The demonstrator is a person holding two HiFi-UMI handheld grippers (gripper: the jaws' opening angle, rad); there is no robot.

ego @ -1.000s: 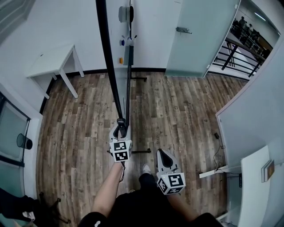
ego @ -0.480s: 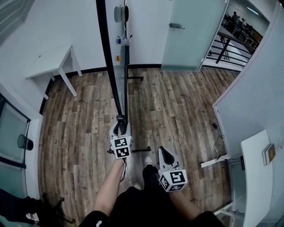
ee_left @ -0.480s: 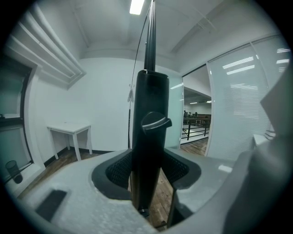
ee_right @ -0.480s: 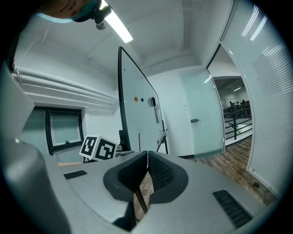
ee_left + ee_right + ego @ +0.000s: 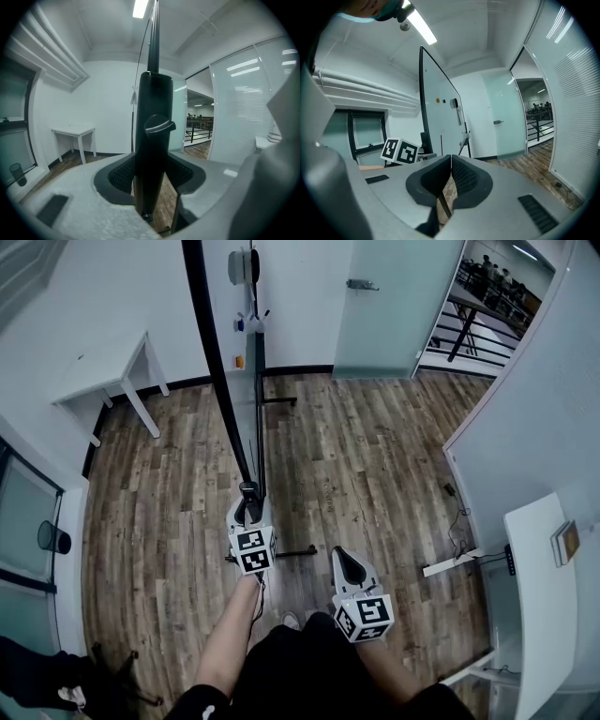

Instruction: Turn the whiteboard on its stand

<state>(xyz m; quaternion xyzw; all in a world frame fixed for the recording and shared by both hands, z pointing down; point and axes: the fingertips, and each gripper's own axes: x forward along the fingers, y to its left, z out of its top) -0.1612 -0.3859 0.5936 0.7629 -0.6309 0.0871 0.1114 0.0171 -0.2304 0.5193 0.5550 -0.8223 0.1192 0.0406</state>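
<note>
- Grips the tall black upright bar (image 5: pixel 151 140) at the near end of the large black-framed whiteboard (image 5: pixel 216 362) with the left gripper (image 5: pixel 248 502): jaws well apart, ribbed pads pressing on both sides of the bar, just below its small black locking knob (image 5: pixel 158 126).
- Looks like the swing itself, with the board yet to come round.
- Calls for a slow sideways push through the bar, walking the arc with it, so that the board pivots and the stand's thin black foot (image 5: pixel 291 554) neither drags nor tips on the brown wood-plank floor (image 5: pixel 375 474).
- Pays to hold low and square on the bar, pads flat against it, since a twisted grip may slip off the smooth metal.
- Cannot tell whether the knob is tightened; if it is, expect resistance and avoid forcing.
- Leaves the right gripper (image 5: pixel 345 563) idle: jaws closed together with nothing between them, low beside the body, near the left gripper but apart from the board.
- Stands edge-on ahead, running from the left gripper away toward the far white wall.
- Rises upright beyond and to the left of the right gripper in the right gripper view, well apart from it.
- Suggests bringing the right gripper to the frame only if the board wobbles.
</note>
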